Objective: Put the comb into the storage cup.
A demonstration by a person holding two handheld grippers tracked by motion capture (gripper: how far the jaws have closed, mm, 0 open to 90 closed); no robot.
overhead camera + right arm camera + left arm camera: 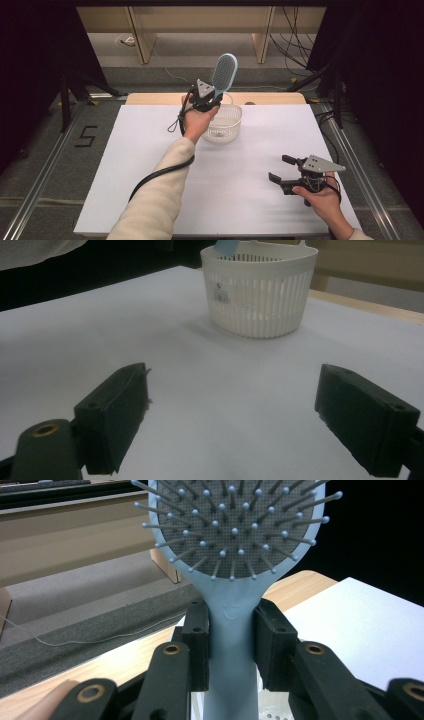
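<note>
one hairbrush [224, 71], handle clamped upright in left gripper [206, 100] above one white basket [223, 124]; right gripper [281, 168] jaws wide apart, holding nothing; one white table [150, 150]

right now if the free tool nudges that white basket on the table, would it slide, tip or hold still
The white basket would probably slide: it looks like thin slotted plastic, so likely light, and the white table looks smooth. Tipping seems less likely, since it looks wider than tall. The blue hairbrush, clamped in the left tool, has its handle end over the rim, which may complicate a push.
</note>
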